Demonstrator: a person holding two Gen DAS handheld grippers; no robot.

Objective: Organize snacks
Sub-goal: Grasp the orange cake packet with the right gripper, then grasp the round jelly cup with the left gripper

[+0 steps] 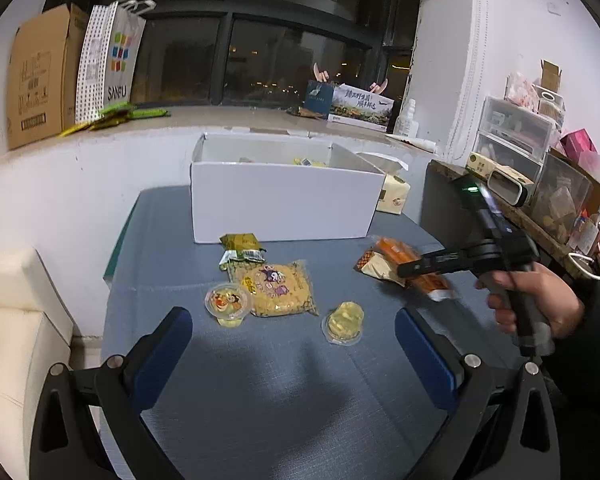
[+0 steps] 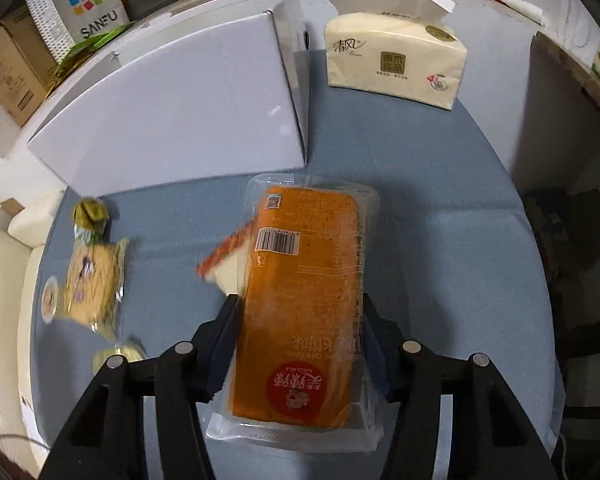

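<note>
Right wrist view looks straight down onto the orange snack packet [image 2: 300, 304], which the right claw [image 2: 300, 320] has clamped by its long sides, one finger [image 2: 220, 336] pressed to the left edge and the other to the right. The packet is orange with a barcode label, sealed in clear wrap, and it points away toward the near corner of the white box [image 2: 172, 104]. A second packet [image 2: 224, 264] with an orange checked edge peeks out from under its left side. Beyond, a pack of tissues [image 2: 396, 60] stands on the grey-blue table [image 2: 440, 208], just beside the box's right wall.

From the left wrist view the left claw [image 1: 294, 344] hangs over the near part of the table with its blue-padded fingers [image 1: 168, 348] wide apart and nothing between them. Ahead of it lie the loose snacks: a jelly cup with a cartoon lid [image 1: 228, 302], touching a flat yellow packet [image 1: 278, 290]; a green packet [image 1: 242, 250] behind that, close to the box front; and a second, yellowish jelly cup [image 1: 343, 322] off to the right on its own. The open box holds a few small yellow items, only partly visible over its rim. At right a hand [image 1: 536, 300] grips the handle of the other tool over the orange packet.
</note>
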